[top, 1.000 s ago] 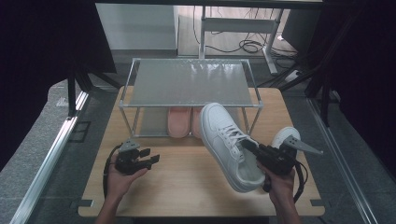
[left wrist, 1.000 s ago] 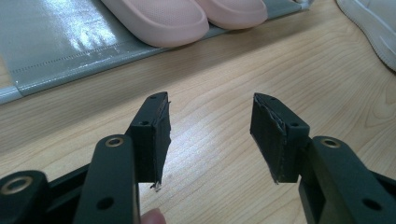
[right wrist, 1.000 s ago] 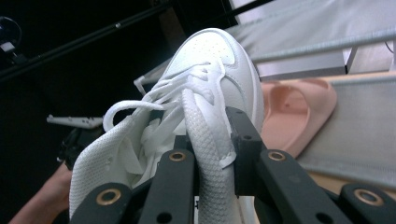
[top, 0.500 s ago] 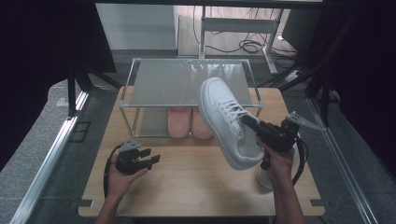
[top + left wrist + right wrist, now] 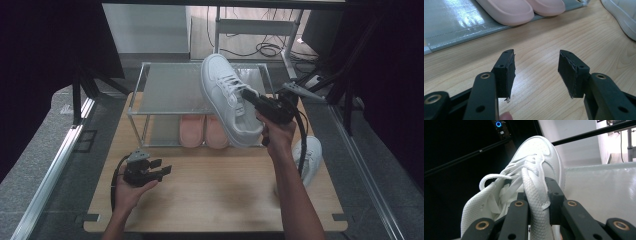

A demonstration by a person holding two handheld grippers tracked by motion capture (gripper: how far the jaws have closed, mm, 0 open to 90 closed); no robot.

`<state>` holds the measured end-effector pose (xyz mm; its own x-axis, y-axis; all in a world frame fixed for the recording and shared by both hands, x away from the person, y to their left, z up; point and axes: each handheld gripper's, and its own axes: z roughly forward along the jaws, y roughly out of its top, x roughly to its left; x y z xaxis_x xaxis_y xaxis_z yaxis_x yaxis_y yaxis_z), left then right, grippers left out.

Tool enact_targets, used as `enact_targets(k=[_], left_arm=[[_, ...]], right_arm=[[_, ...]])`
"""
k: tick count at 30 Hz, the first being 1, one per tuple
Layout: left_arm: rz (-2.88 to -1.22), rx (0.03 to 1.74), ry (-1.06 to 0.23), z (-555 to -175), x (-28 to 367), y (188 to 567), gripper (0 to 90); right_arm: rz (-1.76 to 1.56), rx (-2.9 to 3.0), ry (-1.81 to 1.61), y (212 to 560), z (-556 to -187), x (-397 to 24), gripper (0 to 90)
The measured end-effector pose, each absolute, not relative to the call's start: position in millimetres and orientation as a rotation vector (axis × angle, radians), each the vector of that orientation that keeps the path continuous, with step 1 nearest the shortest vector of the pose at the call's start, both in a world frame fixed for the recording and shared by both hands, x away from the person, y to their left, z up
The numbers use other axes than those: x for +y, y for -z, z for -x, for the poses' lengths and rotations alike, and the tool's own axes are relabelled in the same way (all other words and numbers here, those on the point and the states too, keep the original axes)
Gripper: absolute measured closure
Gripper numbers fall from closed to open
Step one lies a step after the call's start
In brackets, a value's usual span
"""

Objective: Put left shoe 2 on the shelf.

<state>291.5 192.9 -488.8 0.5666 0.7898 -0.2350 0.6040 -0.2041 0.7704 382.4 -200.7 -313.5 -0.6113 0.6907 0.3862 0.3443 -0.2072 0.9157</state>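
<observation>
The white sneaker (image 5: 227, 100), one of two, hangs over the shelf rack (image 5: 150, 90), pinched at its collar by the right gripper (image 5: 255, 100); its mate (image 5: 310, 157) lies on the table (image 5: 210, 195), with two pink slippers (image 5: 202, 131) on the rack's lower shelf. The right gripper view shows the jaws clamping the padded collar (image 5: 534, 195), hidden from above. The right forearm reaches forward, raised; the left gripper (image 5: 162, 170) rests low on the table, its jaws wide apart with nothing between them.

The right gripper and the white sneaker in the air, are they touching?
Touching. In the right gripper view, the right gripper has its jaws pressed on both sides of the sneaker collar; the high view shows it lifted.
</observation>
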Motion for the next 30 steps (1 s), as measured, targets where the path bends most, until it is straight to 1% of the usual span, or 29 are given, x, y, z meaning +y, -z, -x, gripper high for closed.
enact_targets(k=[7, 12, 30], left_arm=[[-1.911, 1.125, -0.26, -292, 193, 489, 48.2], [-1.916, 1.126, -0.256, -293, 193, 490, 48.1], [-1.914, 1.121, -0.253, -294, 194, 491, 48.1]], right_arm=[[-1.3, 1.784, -1.851, 309, -425, -173, 80.9], [-1.358, 1.766, -1.828, 310, -448, -155, 80.9], [-1.571, 1.676, -1.743, 320, -496, -106, 80.5]])
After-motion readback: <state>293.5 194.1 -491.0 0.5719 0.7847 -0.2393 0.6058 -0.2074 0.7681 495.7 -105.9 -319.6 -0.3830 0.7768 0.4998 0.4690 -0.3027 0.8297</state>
